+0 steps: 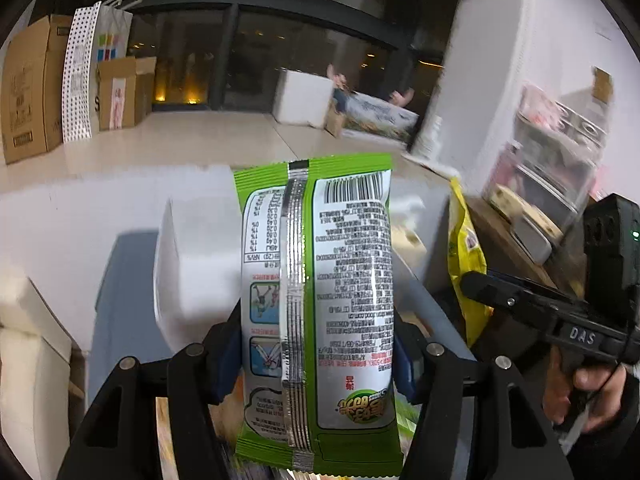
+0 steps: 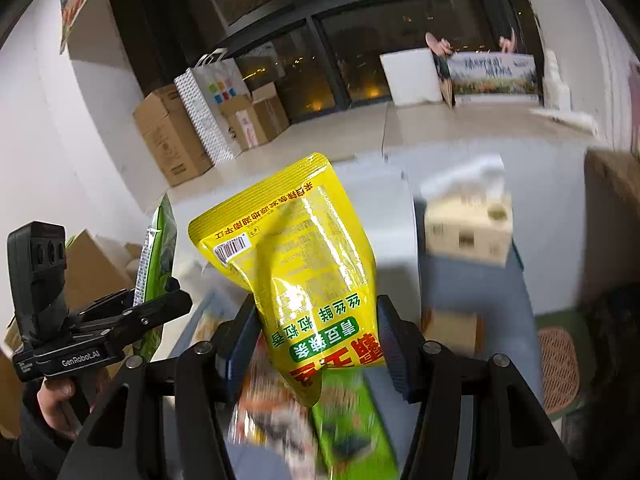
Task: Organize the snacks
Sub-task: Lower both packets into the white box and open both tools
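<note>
My left gripper (image 1: 318, 344) is shut on a green and white snack packet (image 1: 320, 280), held upright with its back seam and barcode toward the camera. My right gripper (image 2: 316, 336) is shut on a yellow snack pouch (image 2: 296, 256), tilted to the left. Each gripper shows in the other view: the right gripper (image 1: 476, 280) with the yellow pouch (image 1: 466, 256) at the right, the left gripper (image 2: 168, 300) with the green packet (image 2: 158, 248) at the left. More snack packets (image 2: 320, 420) lie blurred below the right gripper.
A white box (image 1: 192, 264) stands behind the green packet. A beige tissue box (image 2: 468, 224) sits on a grey-blue surface (image 2: 480, 292). Cardboard boxes (image 2: 172, 136) and a paper bag (image 2: 208, 104) stand by the dark window. A clear shelf unit (image 1: 560, 148) stands at the right.
</note>
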`<state>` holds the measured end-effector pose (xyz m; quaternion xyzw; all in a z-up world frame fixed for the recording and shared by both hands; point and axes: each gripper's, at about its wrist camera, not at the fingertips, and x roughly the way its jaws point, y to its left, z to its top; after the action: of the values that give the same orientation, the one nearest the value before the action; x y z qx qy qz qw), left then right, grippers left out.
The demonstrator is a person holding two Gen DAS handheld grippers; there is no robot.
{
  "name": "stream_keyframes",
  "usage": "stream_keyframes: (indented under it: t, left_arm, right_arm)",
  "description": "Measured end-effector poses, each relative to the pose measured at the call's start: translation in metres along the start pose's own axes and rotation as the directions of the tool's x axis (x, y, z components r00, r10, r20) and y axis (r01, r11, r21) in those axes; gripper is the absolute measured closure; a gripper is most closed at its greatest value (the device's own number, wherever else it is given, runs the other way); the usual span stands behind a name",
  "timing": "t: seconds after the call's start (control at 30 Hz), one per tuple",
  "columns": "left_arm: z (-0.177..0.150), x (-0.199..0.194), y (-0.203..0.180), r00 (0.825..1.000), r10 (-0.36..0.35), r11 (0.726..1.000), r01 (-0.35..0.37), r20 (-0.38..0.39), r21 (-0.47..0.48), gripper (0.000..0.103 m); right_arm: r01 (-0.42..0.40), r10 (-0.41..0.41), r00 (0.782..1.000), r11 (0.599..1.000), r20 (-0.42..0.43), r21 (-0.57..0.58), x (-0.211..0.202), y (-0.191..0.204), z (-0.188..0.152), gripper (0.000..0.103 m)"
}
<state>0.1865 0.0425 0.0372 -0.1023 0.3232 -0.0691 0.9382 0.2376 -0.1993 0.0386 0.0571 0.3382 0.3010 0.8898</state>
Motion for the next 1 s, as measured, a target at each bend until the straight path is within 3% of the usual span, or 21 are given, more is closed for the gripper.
stream_keyframes:
  t: [0.17,0.33,0.43,0.5,0.57,0.67,0.83,1.0]
  left_arm:
    - [0.049,0.059,0.022,0.998,0.056,0.998,-0.058,-0.038,-0.031,0.037]
    - [0.059,0.11,0.042,0.989,0.1,0.993,-0.106,-0.105,-0.052,0.037]
    - [0.057,0.129,0.055,0.981,0.125,0.987,-0.138,-0.148,-0.081,0.029]
    - [0.055,0.139,0.064,0.973,0.131,0.982,-0.154,-0.188,-0.112,0.005]
    - [0.054,0.14,0.067,0.972,0.136,0.981,-0.159,-0.191,-0.113,0.001]
    - [0.053,0.135,0.068,0.972,0.149,0.98,-0.17,-0.183,-0.105,0.0]
    - [0.05,0.119,0.065,0.98,0.124,0.984,-0.142,-0.155,-0.109,0.0]
    - [0.043,0.085,0.05,0.99,0.119,0.991,-0.122,-0.073,-0.045,0.0]
  right_arm:
    - [0.032,-0.03,0.998,0.999,-0.049,0.041,0.055,-0.009,0.051,0.042]
    - [0.066,-0.059,0.993,0.996,-0.106,0.062,0.103,-0.018,0.075,0.041]
    - [0.082,-0.07,0.99,0.993,-0.125,0.09,0.119,-0.024,0.08,0.035]
    - [0.095,-0.08,0.988,0.989,-0.131,0.111,0.126,-0.029,0.081,0.023]
    - [0.067,-0.051,0.992,0.987,-0.114,0.149,0.127,-0.034,0.083,0.001]
    - [0.026,-0.008,0.994,0.986,-0.112,0.163,0.127,-0.034,0.083,0.0]
    - [0.045,-0.033,0.995,0.992,-0.096,0.12,0.122,-0.026,0.079,0.0]
    - [-0.021,0.028,0.998,0.993,-0.063,0.116,0.102,-0.019,0.071,0.0]
